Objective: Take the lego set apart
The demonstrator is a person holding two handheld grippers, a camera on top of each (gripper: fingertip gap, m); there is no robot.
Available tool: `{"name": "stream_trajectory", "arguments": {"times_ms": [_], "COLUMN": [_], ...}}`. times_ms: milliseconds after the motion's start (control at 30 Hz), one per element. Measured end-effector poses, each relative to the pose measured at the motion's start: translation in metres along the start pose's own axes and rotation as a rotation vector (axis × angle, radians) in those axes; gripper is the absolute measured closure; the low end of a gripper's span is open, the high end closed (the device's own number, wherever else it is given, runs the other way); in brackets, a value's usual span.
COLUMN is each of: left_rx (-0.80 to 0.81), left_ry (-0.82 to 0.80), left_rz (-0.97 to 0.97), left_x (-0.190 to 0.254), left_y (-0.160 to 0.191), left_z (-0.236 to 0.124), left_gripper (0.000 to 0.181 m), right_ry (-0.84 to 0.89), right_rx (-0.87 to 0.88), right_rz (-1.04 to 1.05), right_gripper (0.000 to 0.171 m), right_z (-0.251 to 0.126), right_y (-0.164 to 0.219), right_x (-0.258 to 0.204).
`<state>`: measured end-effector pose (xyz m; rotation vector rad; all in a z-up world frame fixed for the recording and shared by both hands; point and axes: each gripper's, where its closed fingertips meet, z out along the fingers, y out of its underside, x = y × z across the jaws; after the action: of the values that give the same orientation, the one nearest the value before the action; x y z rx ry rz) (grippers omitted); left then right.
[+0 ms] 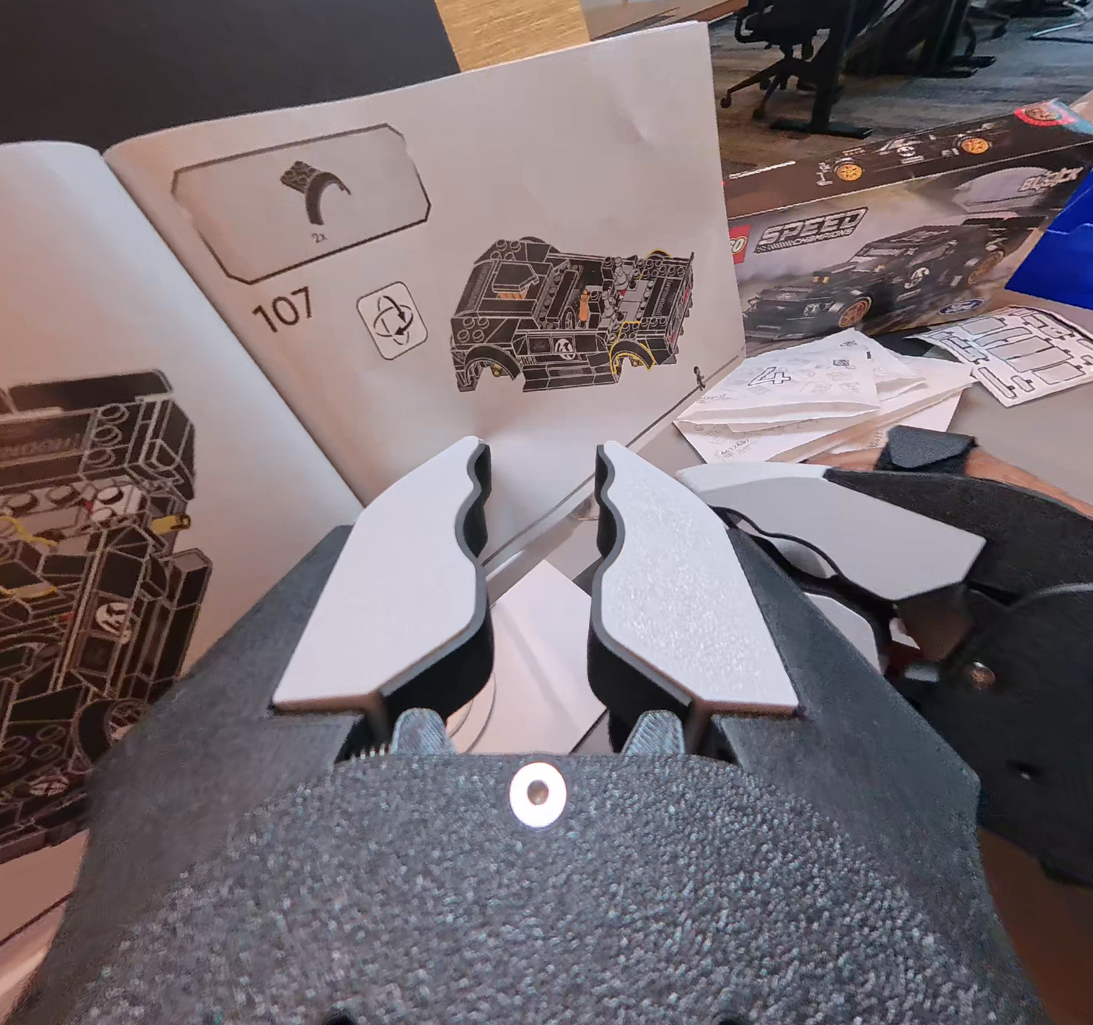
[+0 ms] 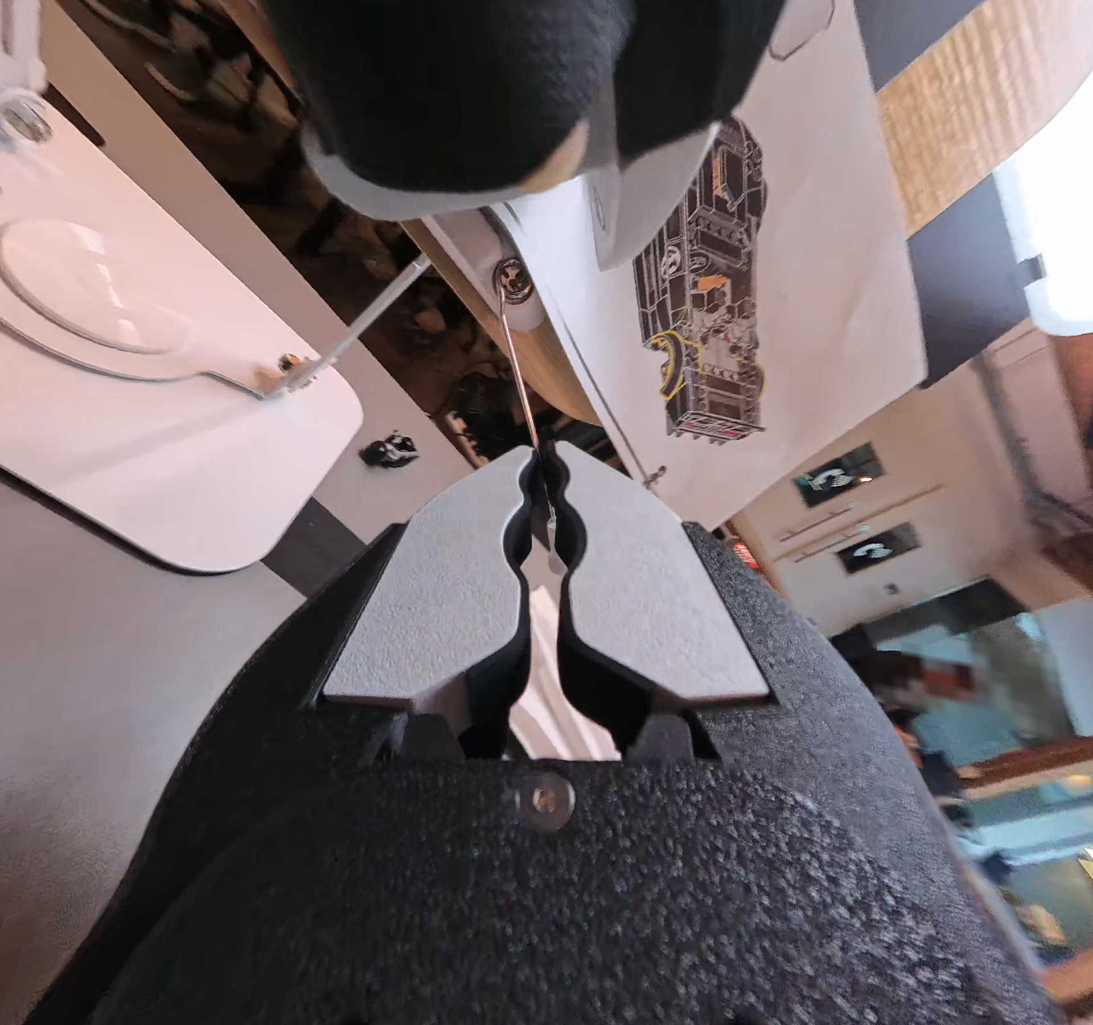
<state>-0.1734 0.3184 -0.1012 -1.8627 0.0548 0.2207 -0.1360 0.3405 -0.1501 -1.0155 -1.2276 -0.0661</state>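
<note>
Lego set box (image 1: pixel 922 239): lies on its long side at the far right of the desk (image 1: pixel 1035 440), its near edge touching loose paper. The built model cannot be made out in either view. One small dark piece (image 2: pixel 390 455) lies alone on bare desk surface just off the far edge of the white board; whether it belongs to the set cannot be told.

Instruction booklet (image 1: pixel 532 180): stands open and tilted back at centre. Its right page's lower edge runs just beyond the left fingertips.

White board (image 2: pixel 148 405): flat on the desk, left in the right wrist view, with rounded corners. Open grey desk lies along its near edge.

Paper bags (image 1: pixel 786 399): flattened, overlapping, between the booklet's right edge and the box.

Sticker sheet (image 1: pixel 1017 352): right of the bags, against the box front.

Left hand-held gripper (image 1: pixel 543 452): fingers parted to a moderate gap, nothing between them, with the booklet page directly ahead.

Right hand-held gripper (image 2: pixel 544 455): fingers drawn narrow and pinching the wire arm (image 2: pixel 520 381). The arm runs from a screw at the stand's edge down between the tips. It sits just right of the left hand-held gripper, with little room between the two.
</note>
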Motion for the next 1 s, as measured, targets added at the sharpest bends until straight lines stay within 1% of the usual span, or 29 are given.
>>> {"name": "stream_trajectory", "arguments": {"times_ms": [100,300,467,500,533,600,667,733,833,933,1000], "left_rx": [0.009,0.008,0.022,0.027,0.031,0.035,0.037,0.048,0.085,0.104,0.120], "left_ry": [-0.001,0.004,0.025,0.037,0.042,0.049,0.055,0.080,0.087,0.081,0.065], "left_rz": [-0.031,-0.059,-0.074,-0.079,-0.085,-0.097,-0.104,-0.115,-0.105,-0.092,-0.104], "left_x": [-0.002,-0.004,-0.004,-0.003,-0.003,-0.002,0.000,0.003,0.001,-0.001,-0.004], "left_y": [-0.001,-0.001,-0.002,-0.002,-0.002,-0.003,-0.003,-0.004,-0.008,-0.009,-0.008], "left_z": [0.001,0.001,0.000,0.000,0.000,0.000,-0.001,-0.004,-0.011,-0.022,-0.032], "left_gripper": [0.150,0.153,0.154,0.152,0.152,0.151,0.149,0.145,0.138,0.134,0.134], "right_ry": [0.053,0.100,0.139,0.188,0.201,0.165,0.128,0.076,0.009,-0.054,-0.101], "right_rx": [-0.008,-0.010,0.029,0.081,0.149,0.225,0.231,0.225,0.207,0.186,0.145], "right_rz": [-0.089,-0.121,-0.217,-0.231,-0.242,-0.263,-0.276,-0.189,0.127,0.471,0.649], "right_gripper": [0.169,0.166,0.165,0.171,0.171,0.171,0.171,0.171,0.170,0.150,0.144], "right_z": [-0.004,-0.002,-0.002,-0.006,-0.012,-0.018,-0.015,-0.016,-0.023,-0.030,-0.028], "right_y": [-0.002,-0.013,-0.030,-0.041,-0.059,-0.094,-0.111,-0.113,-0.092,-0.061,-0.039], "right_x": [0.006,0.027,0.042,0.053,0.063,0.075,0.083,0.089,0.091,0.078,0.062]}}
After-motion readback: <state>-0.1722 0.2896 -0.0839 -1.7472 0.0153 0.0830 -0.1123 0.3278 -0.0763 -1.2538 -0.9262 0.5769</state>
